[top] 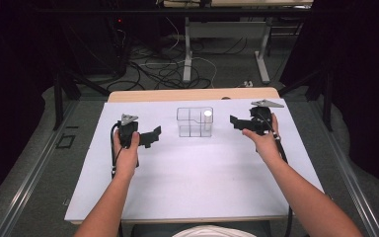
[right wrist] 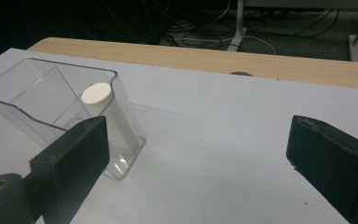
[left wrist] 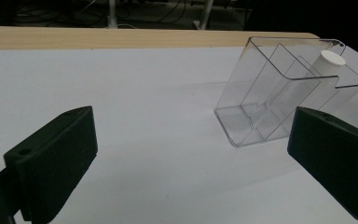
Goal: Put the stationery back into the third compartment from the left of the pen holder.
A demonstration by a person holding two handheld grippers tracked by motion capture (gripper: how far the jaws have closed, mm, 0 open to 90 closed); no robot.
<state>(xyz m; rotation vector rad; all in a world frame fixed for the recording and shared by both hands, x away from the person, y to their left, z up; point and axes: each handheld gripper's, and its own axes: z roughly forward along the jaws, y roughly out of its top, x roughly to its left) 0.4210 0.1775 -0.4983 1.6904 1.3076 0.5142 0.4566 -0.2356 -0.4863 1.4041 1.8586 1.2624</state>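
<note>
White plastic cylinder stands upright in the right rear compartment of the clear divided plastic box, mid-table toward 12 o'clock on the white table sheet. Its long axis runs straight up, cap just above the rim. My right gripper sits just off the box at about 3 o'clock, jaws spread wide with nothing between them, so it's clearly the nearer one. My left gripper hangs out around 9 o'clock, also spread and empty, with two compartments in the way.
</note>
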